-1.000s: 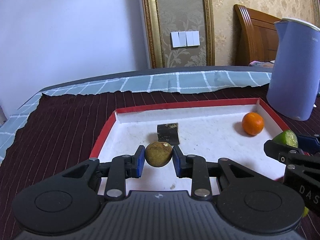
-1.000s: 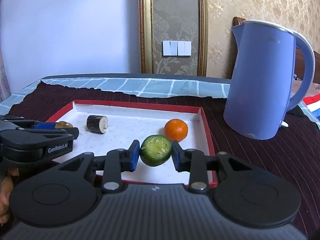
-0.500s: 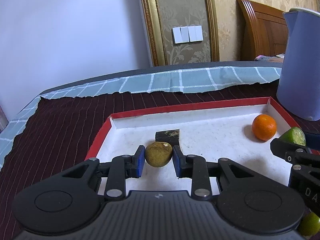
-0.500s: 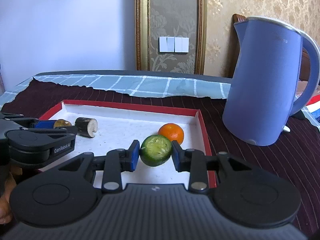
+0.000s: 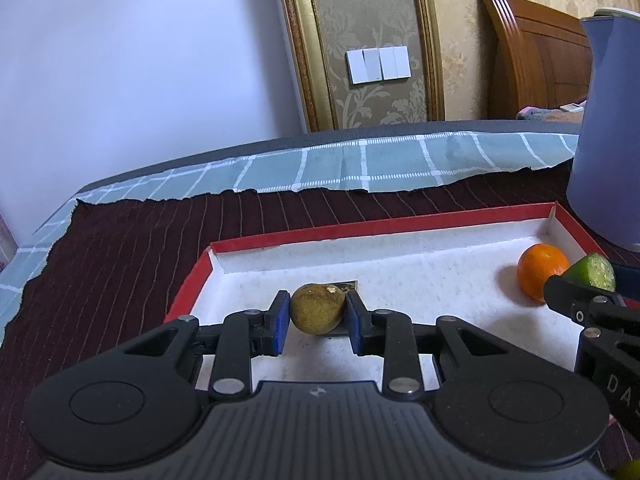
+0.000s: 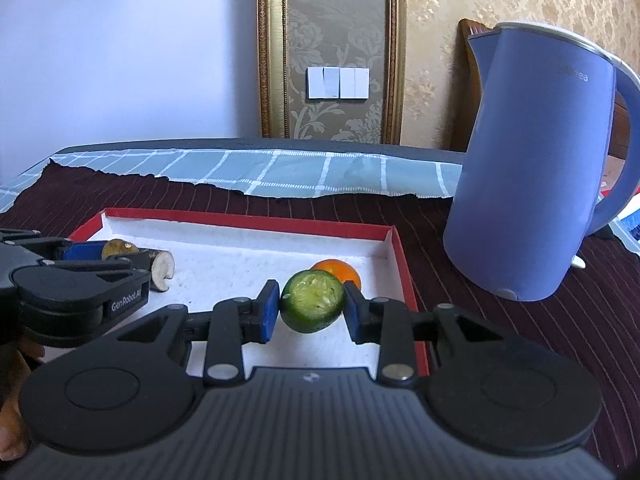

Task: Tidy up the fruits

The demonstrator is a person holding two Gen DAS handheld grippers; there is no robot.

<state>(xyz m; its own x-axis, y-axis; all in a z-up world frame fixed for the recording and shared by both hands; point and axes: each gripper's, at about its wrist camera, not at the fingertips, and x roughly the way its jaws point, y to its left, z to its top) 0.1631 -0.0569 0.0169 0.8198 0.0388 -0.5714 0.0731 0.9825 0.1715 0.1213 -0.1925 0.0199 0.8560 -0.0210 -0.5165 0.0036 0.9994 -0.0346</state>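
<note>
Sitting between the blue pads of the left gripper (image 5: pixel 316 316), a brownish-yellow fruit (image 5: pixel 317 308) is being clamped from both sides, held over the white floor of a red-rimmed tray (image 5: pixel 360 234) near its left end. Just behind that fruit, a dark cut piece with a pale cut face (image 6: pixel 162 274) is lying on the tray floor, mostly hidden in the left view and showing clearly in the right one. Over the right part of the same tray, the right gripper (image 6: pixel 310 310) is squeezing a green cut fruit (image 6: pixel 312 306), its pale, pulpy cut face turned up and toward the camera and its pads pressing on both sides. Directly behind the green fruit, an orange (image 6: pixel 338 272) is resting on the tray floor near the right wall, partly covered by it in the right view. The tray is lying on a dark maroon striped cloth (image 5: pixel 120 248), which is overlapping a pale blue checked cloth (image 5: pixel 360 164) toward the far edge. A blue electric kettle (image 6: pixel 532 168) is standing upright on the maroon cloth just beyond the tray's right wall.
</note>
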